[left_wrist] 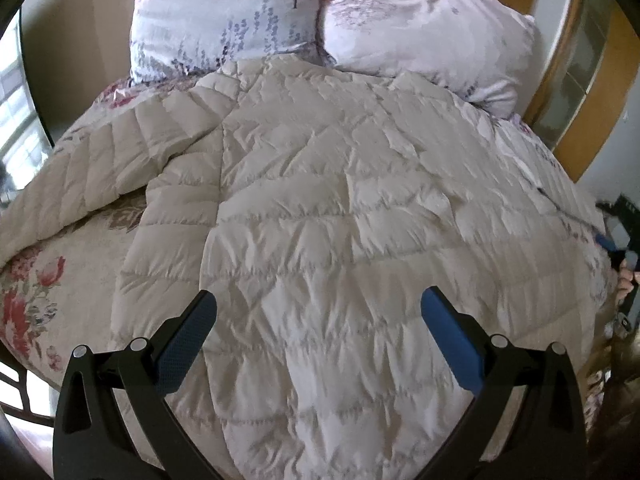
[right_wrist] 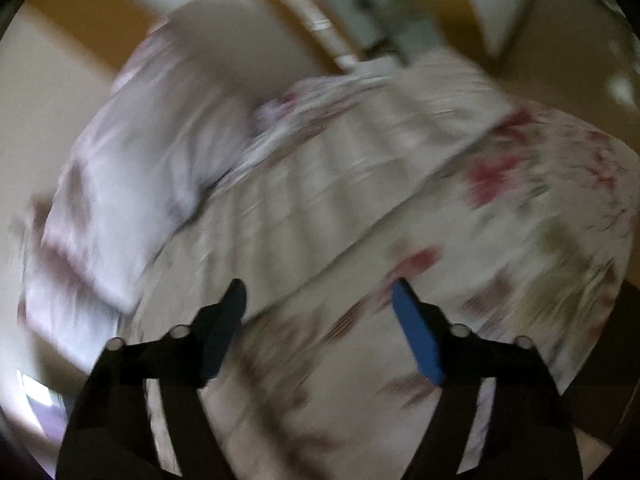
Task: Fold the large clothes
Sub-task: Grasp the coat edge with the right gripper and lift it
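A beige quilted down jacket [left_wrist: 320, 208] lies spread flat on the bed [left_wrist: 48, 280], over a floral bedspread [left_wrist: 32, 300] with red blooms. Seen through the left wrist camera, its left sleeve [left_wrist: 92, 168] stretches out toward the left edge of the bed, and its far end reaches two pale printed pillows [left_wrist: 224, 20] propped at the head.

The left hand-held gripper [left_wrist: 319, 304] hovers above the near part of the jacket with its blue-padded fingers [left_wrist: 448, 344] spread wide; nothing sits between them and they touch no fabric.

At the far right of that view, the other tool and part of a hand are just visible at the bed's edge.

The right wrist view is heavily blurred. The right hand-held gripper [right_wrist: 320, 292] also stands wide apart and empty, above the floral bedspread [right_wrist: 520, 220], with the jacket's ribbed sleeve [right_wrist: 320, 184] running diagonally beyond it and a pillow [right_wrist: 132, 168] to the left.
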Action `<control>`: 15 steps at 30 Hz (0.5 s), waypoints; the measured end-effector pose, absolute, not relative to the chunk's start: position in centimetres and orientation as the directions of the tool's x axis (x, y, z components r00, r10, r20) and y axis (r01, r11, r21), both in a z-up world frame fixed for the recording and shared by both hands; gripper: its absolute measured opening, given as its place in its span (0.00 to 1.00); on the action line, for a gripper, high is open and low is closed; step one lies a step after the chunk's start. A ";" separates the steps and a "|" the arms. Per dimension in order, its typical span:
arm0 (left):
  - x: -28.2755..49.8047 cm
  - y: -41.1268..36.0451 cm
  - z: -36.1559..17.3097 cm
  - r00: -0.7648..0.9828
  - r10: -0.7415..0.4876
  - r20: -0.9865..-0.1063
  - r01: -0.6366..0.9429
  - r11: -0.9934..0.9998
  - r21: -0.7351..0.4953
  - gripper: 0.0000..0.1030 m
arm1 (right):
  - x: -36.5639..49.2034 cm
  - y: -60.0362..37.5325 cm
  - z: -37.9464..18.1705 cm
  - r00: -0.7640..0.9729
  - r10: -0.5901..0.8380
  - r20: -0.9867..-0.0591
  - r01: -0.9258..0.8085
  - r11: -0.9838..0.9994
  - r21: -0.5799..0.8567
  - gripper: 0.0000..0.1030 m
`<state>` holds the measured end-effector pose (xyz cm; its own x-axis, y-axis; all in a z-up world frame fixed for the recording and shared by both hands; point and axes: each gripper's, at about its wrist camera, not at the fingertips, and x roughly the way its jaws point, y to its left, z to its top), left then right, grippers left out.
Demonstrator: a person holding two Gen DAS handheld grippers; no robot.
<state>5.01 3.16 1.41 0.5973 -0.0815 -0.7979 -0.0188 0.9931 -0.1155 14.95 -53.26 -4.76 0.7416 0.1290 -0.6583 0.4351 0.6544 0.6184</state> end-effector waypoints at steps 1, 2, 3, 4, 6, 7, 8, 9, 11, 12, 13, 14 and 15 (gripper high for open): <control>5.4 3.3 1.3 0.597 -0.083 -0.798 -0.024 0.992 -0.121 0.99 | 15.2 -54.8 -5.5 0.740 0.124 -0.661 0.469 0.609 0.639 0.62; 5.7 3.5 1.2 0.598 -0.086 -0.797 -0.028 0.991 -0.127 0.99 | 15.3 -55.9 -5.9 0.742 0.129 -0.658 0.483 0.577 0.658 0.61; 6.2 3.7 1.1 0.600 -0.093 -0.795 -0.031 0.990 -0.139 0.99 | 15.6 -57.2 -6.6 0.744 0.132 -0.655 0.501 0.537 0.678 0.60; 6.6 3.8 1.0 0.601 -0.102 -0.792 -0.031 0.988 -0.151 0.99 | 15.9 -57.7 -6.8 0.744 0.130 -0.656 0.511 0.521 0.683 0.58; 7.3 4.0 0.8 0.606 -0.128 -0.785 -0.029 0.983 -0.183 0.99 | 16.2 -58.7 -7.1 0.744 0.114 -0.658 0.528 0.502 0.684 0.57; 7.7 4.1 0.7 0.606 -0.137 -0.784 -0.029 0.981 -0.194 0.99 | 16.5 -59.3 -7.2 0.745 0.099 -0.660 0.538 0.497 0.681 0.55; 8.0 4.1 0.7 0.604 -0.143 -0.784 -0.029 0.979 -0.201 0.99 | 16.7 -60.0 -7.1 0.747 0.095 -0.658 0.539 0.494 0.683 0.53; 8.4 4.1 0.5 0.602 -0.150 -0.785 -0.028 0.978 -0.209 0.99 | 17.1 -60.5 -7.2 0.748 0.083 -0.658 0.545 0.488 0.681 0.53; 9.0 4.1 0.4 0.605 -0.170 -0.778 -0.020 0.973 -0.228 0.99 | 17.6 -61.0 -7.3 0.749 0.069 -0.659 0.554 0.480 0.680 0.46; 9.3 4.2 0.4 0.611 -0.186 -0.770 -0.014 0.969 -0.245 0.99 | 17.7 -61.3 -7.3 0.748 0.061 -0.660 0.559 0.477 0.678 0.45; 9.5 4.2 0.3 0.615 -0.199 -0.763 -0.010 0.966 -0.260 0.99 | 18.0 -61.8 -7.4 0.744 0.046 -0.666 0.571 0.473 0.671 0.41; 9.7 4.4 0.2 0.620 -0.214 -0.755 -0.007 0.960 -0.278 0.99 | 18.1 -62.1 -7.5 0.739 0.031 -0.673 0.583 0.470 0.663 0.34; 9.9 4.5 0.2 0.621 -0.223 -0.751 -0.006 0.957 -0.290 0.99 | 18.4 -62.4 -7.5 0.731 0.007 -0.682 0.599 0.472 0.647 0.30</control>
